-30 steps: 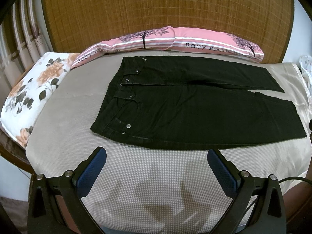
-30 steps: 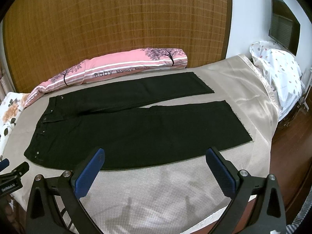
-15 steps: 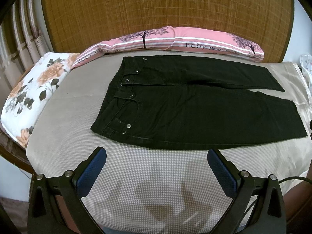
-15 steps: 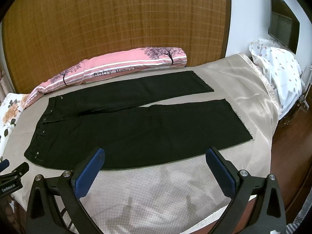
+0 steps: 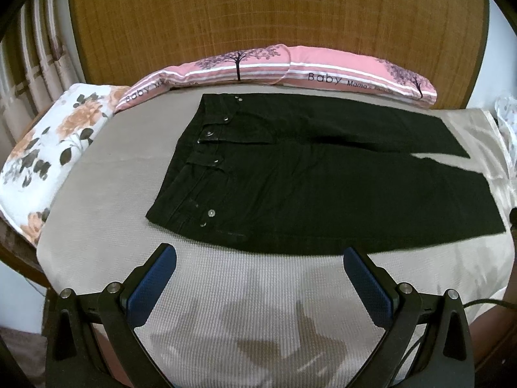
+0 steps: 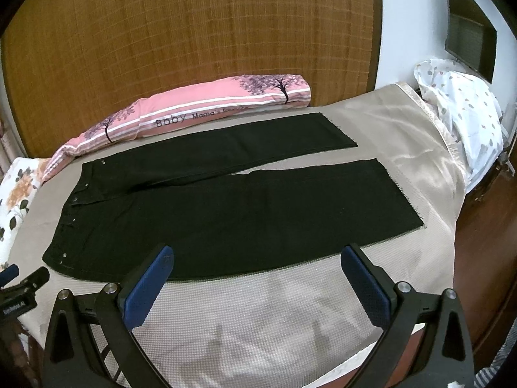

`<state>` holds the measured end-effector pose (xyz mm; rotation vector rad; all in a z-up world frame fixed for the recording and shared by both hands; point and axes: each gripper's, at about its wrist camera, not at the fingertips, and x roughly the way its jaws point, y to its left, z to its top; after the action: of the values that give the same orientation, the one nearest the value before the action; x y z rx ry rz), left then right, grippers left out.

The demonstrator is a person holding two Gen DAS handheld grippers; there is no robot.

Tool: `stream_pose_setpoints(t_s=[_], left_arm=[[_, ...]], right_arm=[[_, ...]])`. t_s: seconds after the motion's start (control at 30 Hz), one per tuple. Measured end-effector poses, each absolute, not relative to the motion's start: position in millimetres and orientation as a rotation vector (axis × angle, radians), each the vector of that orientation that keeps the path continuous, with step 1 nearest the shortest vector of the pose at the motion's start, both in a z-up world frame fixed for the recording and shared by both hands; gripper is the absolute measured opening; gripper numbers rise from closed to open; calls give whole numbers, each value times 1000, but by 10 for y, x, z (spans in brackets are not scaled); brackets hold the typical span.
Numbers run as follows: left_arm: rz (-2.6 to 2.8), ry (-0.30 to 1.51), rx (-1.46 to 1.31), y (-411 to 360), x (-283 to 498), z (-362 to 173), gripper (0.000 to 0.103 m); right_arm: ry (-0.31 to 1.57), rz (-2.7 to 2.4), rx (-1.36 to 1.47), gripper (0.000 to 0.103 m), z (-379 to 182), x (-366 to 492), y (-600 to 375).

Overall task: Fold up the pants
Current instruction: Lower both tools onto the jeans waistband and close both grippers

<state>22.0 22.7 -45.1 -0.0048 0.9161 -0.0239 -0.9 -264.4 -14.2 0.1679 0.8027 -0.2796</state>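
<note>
Black pants (image 5: 323,187) lie flat and spread out on a beige bed cover (image 5: 106,200), waistband to the left, both legs running right. The right wrist view shows the same pants (image 6: 232,213) with the two leg hems at the right, slightly apart. My left gripper (image 5: 258,258) hovers open over the bed's near side, just short of the pants' near edge, nothing between its blue pads. My right gripper (image 6: 255,258) is open too, its tips over the near leg's edge. The left gripper's tip (image 6: 22,278) peeks in at the right wrist view's left edge.
A long pink pillow (image 5: 284,71) lies along the far side against a woven bamboo mat (image 5: 258,16). A floral pillow (image 5: 55,148) sits at the left end, a spotted white pillow (image 6: 465,119) at the right end. The bed's right edge drops to a wooden floor (image 6: 484,274).
Both views have shifted only slightly; the pants lie as before and both grippers stay open.
</note>
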Motion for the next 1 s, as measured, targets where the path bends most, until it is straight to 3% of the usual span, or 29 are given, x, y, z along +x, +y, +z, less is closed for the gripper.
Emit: stream_pose_setpoints(t_s=[0.4, 0.7, 1.0], left_arm=[[-11, 917, -188, 1030, 1143, -496, 101], [24, 949, -303, 1579, 2226, -738, 89], [-84, 1034, -429, 1690, 3100, -1109, 68]], right_arm=[[854, -213, 154, 103, -336, 569, -2567], [807, -153, 144, 103, -507, 1438, -2379], [846, -106, 165, 103, -782, 2361, -2195]])
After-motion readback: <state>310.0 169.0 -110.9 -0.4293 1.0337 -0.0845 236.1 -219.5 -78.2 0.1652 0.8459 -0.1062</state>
